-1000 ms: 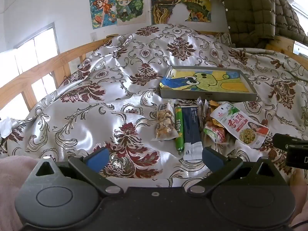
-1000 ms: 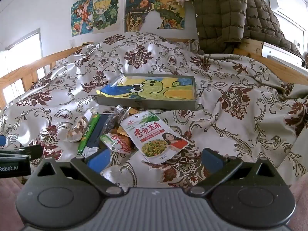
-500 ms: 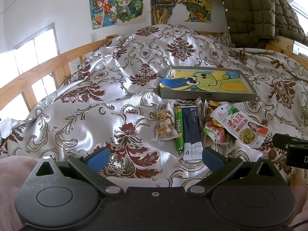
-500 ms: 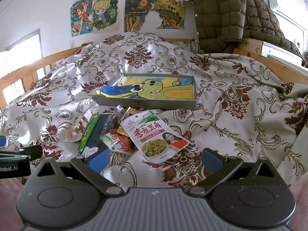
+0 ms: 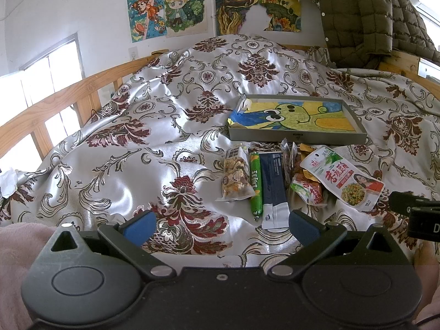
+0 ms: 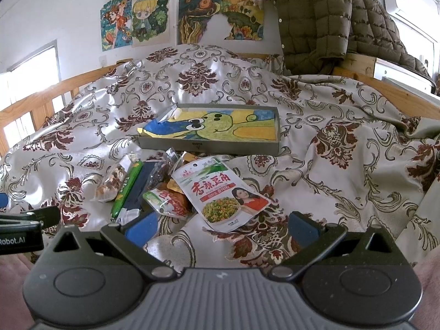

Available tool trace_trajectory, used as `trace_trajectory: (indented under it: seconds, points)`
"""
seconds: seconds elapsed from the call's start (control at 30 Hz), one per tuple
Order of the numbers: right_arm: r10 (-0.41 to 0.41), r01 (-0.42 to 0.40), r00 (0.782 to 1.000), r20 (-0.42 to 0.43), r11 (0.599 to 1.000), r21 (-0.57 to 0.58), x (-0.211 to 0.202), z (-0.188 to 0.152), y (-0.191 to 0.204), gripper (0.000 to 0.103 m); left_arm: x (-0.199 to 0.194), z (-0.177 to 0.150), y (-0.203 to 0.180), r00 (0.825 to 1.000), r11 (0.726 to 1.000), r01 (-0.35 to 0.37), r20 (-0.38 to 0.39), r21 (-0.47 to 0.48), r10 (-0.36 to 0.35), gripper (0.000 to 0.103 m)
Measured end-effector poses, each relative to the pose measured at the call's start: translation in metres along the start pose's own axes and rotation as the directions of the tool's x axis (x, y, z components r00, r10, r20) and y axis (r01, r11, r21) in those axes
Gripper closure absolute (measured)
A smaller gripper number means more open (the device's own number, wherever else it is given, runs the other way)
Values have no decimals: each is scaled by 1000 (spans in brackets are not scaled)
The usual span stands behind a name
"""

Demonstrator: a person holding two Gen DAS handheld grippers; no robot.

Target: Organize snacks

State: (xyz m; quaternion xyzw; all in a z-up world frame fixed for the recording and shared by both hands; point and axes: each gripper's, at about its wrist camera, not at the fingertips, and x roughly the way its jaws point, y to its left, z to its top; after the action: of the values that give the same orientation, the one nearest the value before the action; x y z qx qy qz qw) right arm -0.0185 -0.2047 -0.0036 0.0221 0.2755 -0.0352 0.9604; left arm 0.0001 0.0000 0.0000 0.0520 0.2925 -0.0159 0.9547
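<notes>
One tray (image 5: 298, 137); seven-odd snack packets (image 5: 341, 181); two claws (image 5: 220, 224), both agape.

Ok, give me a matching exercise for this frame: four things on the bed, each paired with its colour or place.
Things:
1. sausage
2. tray
3. bean packet
4. nut bag

Descriptions:
A. grey, beyond the snacks
B. green stick
C. clear, leftmost of the pile
D. rightmost, red lettering

Pairs: 1-B, 2-A, 3-D, 4-C
</notes>
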Motion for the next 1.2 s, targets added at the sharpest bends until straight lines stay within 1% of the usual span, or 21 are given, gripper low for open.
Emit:
trace_trajectory:
  seconds: [1.2]
  points:
    - [-2,2,1000,-5,1000,-1,1,0,0,0,0,0,0,1000,1000,-1,1,3,1,1]
